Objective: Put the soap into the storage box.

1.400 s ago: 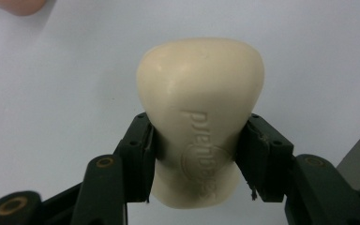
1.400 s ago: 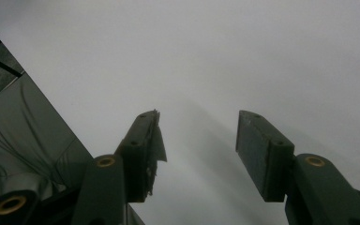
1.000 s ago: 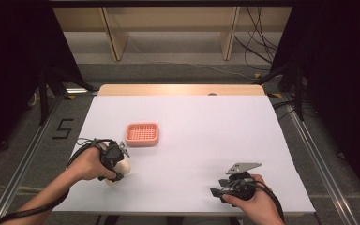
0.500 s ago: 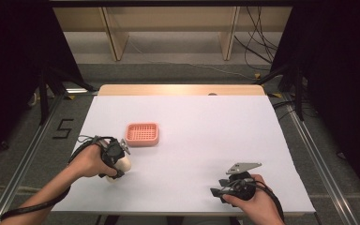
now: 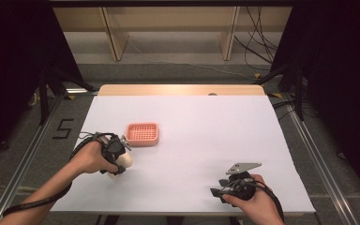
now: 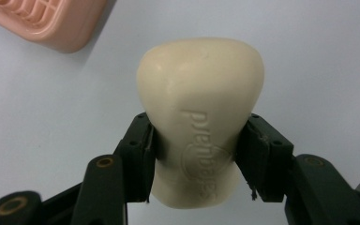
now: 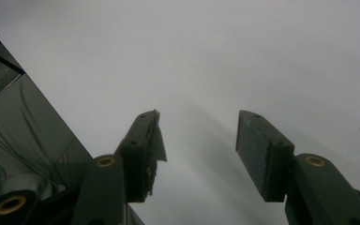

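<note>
The cream soap bar (image 6: 200, 117) sits clamped in your left gripper (image 6: 198, 154), both pads pressed against its narrower end, embossed lettering facing the camera. In the high view the soap bar (image 5: 123, 161) is at the left front of the white worktop (image 5: 206, 136), just short of the pink soap dish (image 5: 142, 134) and apart from it. Your right gripper (image 7: 199, 150) stands open with nothing between its jaws, above bare worktop near the front right edge.

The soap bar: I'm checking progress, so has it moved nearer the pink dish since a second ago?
No. The soap bar sits equally far from the pink dish.
</note>
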Tool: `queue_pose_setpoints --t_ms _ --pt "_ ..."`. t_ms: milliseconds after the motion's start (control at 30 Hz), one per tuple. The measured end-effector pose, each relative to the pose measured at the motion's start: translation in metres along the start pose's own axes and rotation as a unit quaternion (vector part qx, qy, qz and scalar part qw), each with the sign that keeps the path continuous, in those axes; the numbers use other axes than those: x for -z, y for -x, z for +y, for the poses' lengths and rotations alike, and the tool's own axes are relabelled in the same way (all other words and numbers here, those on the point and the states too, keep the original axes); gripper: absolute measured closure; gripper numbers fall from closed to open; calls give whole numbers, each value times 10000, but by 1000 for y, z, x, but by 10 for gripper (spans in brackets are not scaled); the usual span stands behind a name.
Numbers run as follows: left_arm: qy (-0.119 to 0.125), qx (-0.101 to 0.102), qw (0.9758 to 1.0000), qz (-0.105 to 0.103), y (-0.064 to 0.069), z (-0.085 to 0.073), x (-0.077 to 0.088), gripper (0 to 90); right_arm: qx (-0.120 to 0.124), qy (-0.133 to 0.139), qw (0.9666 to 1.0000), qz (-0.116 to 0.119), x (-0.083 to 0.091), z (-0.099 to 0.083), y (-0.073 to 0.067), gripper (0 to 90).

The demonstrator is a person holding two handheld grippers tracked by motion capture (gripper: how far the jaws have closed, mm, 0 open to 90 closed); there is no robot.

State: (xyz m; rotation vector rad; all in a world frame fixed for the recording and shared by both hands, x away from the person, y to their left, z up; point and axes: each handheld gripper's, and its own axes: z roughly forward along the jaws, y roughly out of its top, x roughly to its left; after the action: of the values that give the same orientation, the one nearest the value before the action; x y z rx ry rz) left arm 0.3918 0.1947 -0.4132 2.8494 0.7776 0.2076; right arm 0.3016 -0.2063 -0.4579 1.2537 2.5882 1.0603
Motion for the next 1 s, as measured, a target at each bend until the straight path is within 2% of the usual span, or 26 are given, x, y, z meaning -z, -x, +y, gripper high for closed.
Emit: queue_pose_setpoints --t_ms 667,700,867,900,1000 --pt "13 -9 10000 73 -8 4 3 490 29 -7 10000 -6 0 0 1 499" --pt "67 3 9999 80 -8 5 2 491 39 -3 10000 -7 0 0 1 499" --pt "15 -44 9999 106 -11 7 3 491 22 -5 10000 -5 0 0 1 500" --pt "82 -18 9999 118 -11 7 2 491 42 -7 10000 -9 0 0 1 500" --pt "53 -30 9999 124 -12 8 2 491 -12 -23 10000 -14 0 0 1 499"
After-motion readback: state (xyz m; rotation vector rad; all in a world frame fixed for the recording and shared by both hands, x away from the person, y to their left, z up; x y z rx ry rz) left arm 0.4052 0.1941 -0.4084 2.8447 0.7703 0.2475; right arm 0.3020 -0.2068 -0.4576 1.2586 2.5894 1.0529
